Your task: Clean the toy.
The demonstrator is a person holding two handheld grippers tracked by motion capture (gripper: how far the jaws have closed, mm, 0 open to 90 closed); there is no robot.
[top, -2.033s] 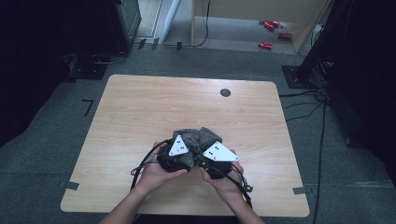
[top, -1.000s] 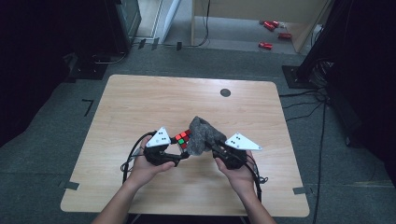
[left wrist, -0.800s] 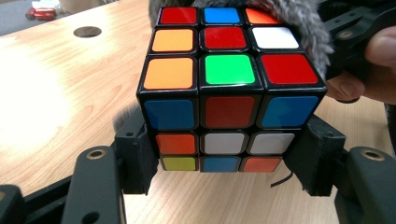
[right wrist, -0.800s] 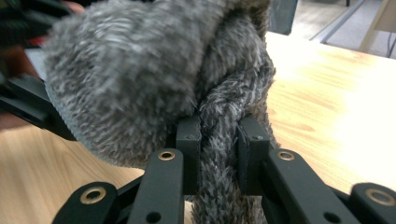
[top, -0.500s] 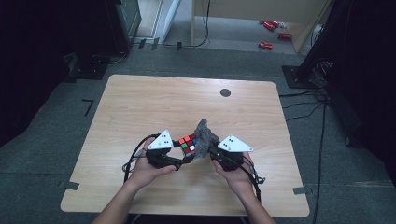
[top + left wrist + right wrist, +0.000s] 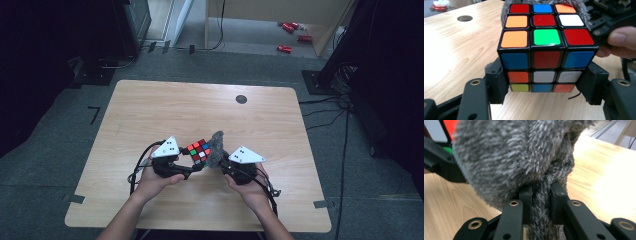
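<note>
My left gripper (image 6: 192, 170) is shut on a scrambled puzzle cube (image 6: 199, 151), held just above the wooden table (image 6: 150, 110). In the left gripper view the cube (image 6: 546, 45) sits between the two black pads (image 6: 497, 86), gripped low on its sides. My right gripper (image 6: 220, 167) is shut on a grey fluffy cloth (image 6: 217, 147), which presses against the cube's right side. The cloth (image 6: 511, 157) bunches above that gripper (image 6: 541, 205), with a twisted fold pinched between the pads. Grey fur (image 6: 586, 15) shows behind the cube.
A dark round hole (image 6: 241, 99) marks the table's far side, right of centre. Cables (image 6: 137, 172) trail from both grippers near the front edge. Red items (image 6: 287, 30) lie on the floor beyond the table. Dark equipment stands at both sides.
The right gripper has brought the grey cloth left and down against the cube. Two seconds ago both hands were bunched together under the cloth; now the cube stands uncovered in the left gripper.
</note>
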